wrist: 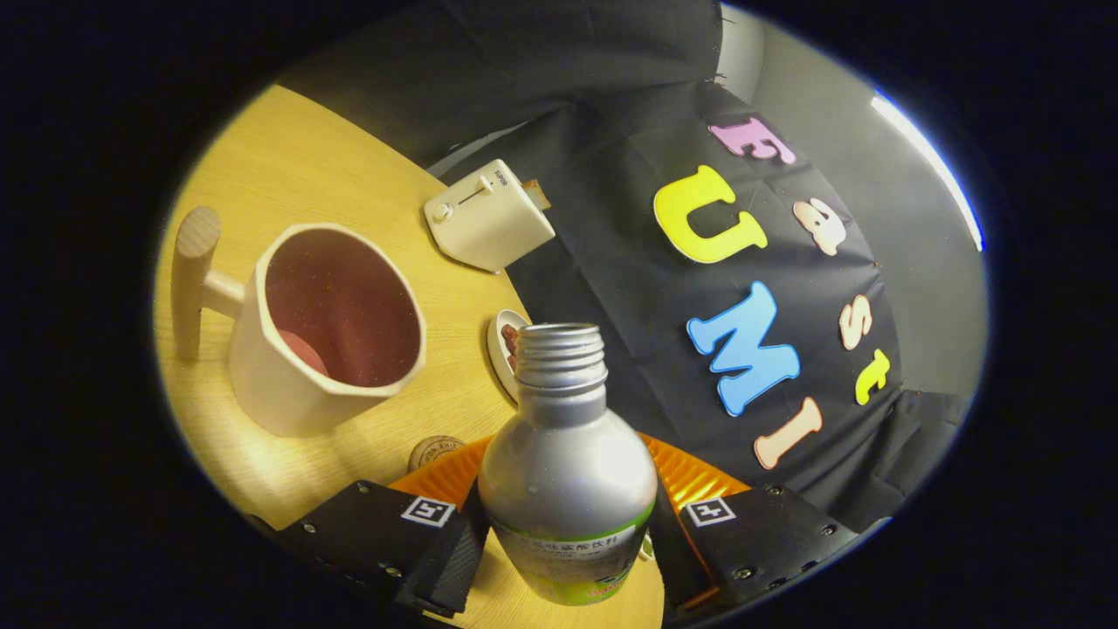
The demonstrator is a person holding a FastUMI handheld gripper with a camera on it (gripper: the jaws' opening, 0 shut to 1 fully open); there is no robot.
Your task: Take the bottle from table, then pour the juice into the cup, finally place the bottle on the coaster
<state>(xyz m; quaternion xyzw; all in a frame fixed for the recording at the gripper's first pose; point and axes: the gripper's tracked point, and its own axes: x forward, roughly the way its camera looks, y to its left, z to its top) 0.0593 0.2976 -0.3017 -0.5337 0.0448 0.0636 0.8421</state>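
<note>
Bottle [566, 472] in claw [566, 546], beside cup [327, 328]

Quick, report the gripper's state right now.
Gripper: jaws closed on the silver bottle, one finger pressing each side, bottle tilted toward the cup.

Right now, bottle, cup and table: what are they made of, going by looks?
Bottle, clamped between the gripper fingers: likely aluminium, matte silver with soft sheen, threaded open neck, printed label at its base. Cup, ahead of the fingers: looks like matte cream ceramic or plastic, faceted, dark pinkish inside, with a pale wooden-looking handle; unsure. Table: light wood or wood-look laminate, fine grain visible.
</note>
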